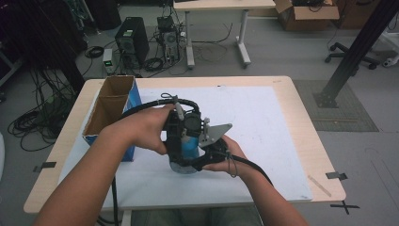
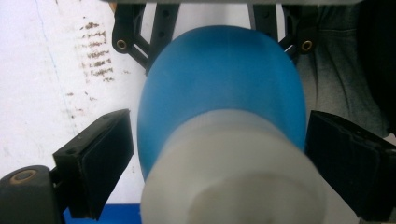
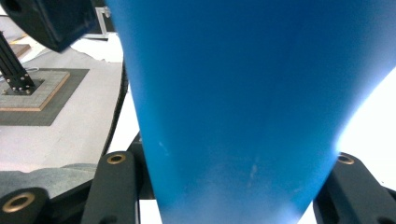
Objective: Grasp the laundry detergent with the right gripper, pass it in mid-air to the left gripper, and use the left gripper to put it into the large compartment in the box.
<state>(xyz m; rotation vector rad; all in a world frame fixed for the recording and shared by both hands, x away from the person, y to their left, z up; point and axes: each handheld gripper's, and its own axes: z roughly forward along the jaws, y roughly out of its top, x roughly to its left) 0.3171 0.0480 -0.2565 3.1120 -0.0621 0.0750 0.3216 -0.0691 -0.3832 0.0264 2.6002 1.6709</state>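
A blue bottle (image 1: 190, 147) with a whitish cap (image 2: 233, 177) stands upright on the white mat (image 1: 263, 122), between both hands. My right gripper (image 1: 209, 151) comes in from the right and is shut on the bottle's blue body (image 3: 233, 93), one jaw on each side. From above, my left gripper (image 1: 181, 126) reaches down over the top. In the left gripper view its pads (image 2: 100, 158) flank the cap and shoulder (image 2: 224, 70), and a gap shows beside the left pad. Hands and grippers hide most of the bottle in the high view.
An open cardboard box (image 1: 109, 106) with a blue outer side stands on the mat to the left of the hands. The wooden table (image 1: 306, 141) ends close behind and to the right. Cables trail from both grippers.
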